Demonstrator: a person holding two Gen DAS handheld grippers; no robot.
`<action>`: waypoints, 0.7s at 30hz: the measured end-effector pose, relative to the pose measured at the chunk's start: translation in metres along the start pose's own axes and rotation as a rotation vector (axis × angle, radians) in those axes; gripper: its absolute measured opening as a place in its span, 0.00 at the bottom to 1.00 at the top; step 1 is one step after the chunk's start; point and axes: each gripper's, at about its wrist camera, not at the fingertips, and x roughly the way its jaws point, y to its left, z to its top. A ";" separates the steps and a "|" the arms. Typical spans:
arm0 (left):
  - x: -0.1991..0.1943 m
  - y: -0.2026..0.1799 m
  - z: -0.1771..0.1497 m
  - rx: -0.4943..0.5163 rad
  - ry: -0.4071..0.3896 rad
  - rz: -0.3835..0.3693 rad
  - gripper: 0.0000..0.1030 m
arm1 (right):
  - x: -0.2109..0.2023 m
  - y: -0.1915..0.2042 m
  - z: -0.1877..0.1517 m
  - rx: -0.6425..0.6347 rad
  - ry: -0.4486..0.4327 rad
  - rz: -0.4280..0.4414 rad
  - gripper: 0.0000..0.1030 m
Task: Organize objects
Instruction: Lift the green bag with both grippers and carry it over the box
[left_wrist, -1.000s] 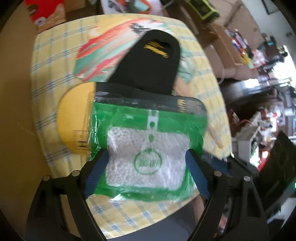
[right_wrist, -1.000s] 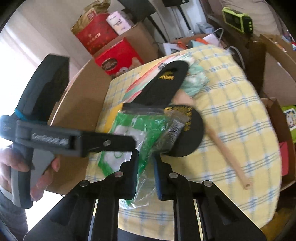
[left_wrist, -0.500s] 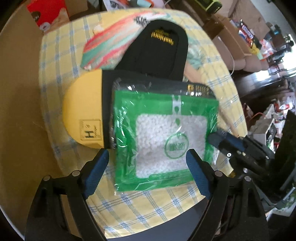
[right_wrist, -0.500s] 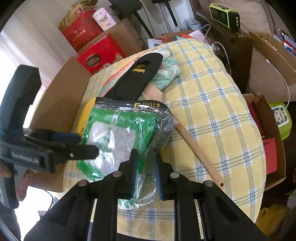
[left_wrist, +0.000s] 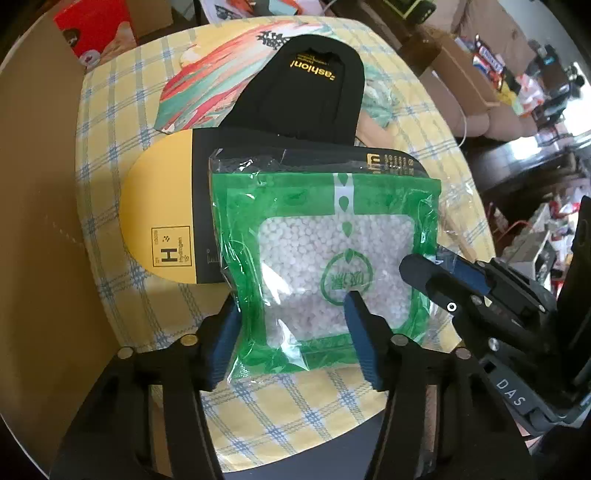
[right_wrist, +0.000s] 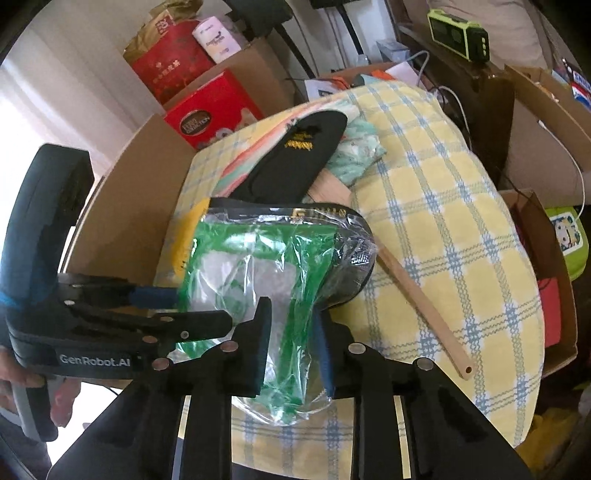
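A green plastic bag of white beads (left_wrist: 325, 251) lies on a yellow-and-black card (left_wrist: 162, 221), with a black insole (left_wrist: 306, 85) and a striped colourful sheet (left_wrist: 214, 81) behind it. My left gripper (left_wrist: 291, 314) stands partly closed, its jaws around the bag's near left part. My right gripper (right_wrist: 291, 314) has opened slightly, its jaws loosely around the bag's crumpled edge (right_wrist: 280, 280). The right gripper shows at the right of the left wrist view (left_wrist: 443, 273).
A yellow checked cloth (right_wrist: 443, 229) covers the round table. A wooden stick (right_wrist: 417, 295) lies right of the bag. A mint packet (right_wrist: 354, 155) sits by the insole. Cardboard boxes (right_wrist: 140, 192) and red boxes (right_wrist: 210, 110) stand around.
The bag was laid flat on the card. My right gripper loosened its hold on the bag's edge. My left gripper's jaws narrowed around the bag's near left part.
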 end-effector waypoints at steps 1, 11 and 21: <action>-0.001 0.000 -0.001 -0.004 -0.003 -0.006 0.47 | -0.002 0.002 0.001 -0.001 -0.006 0.000 0.21; -0.048 -0.003 -0.020 -0.050 -0.165 -0.111 0.43 | -0.044 0.029 0.017 -0.048 -0.095 0.011 0.21; -0.114 0.008 -0.035 -0.085 -0.368 -0.250 0.40 | -0.090 0.065 0.036 -0.096 -0.176 0.050 0.18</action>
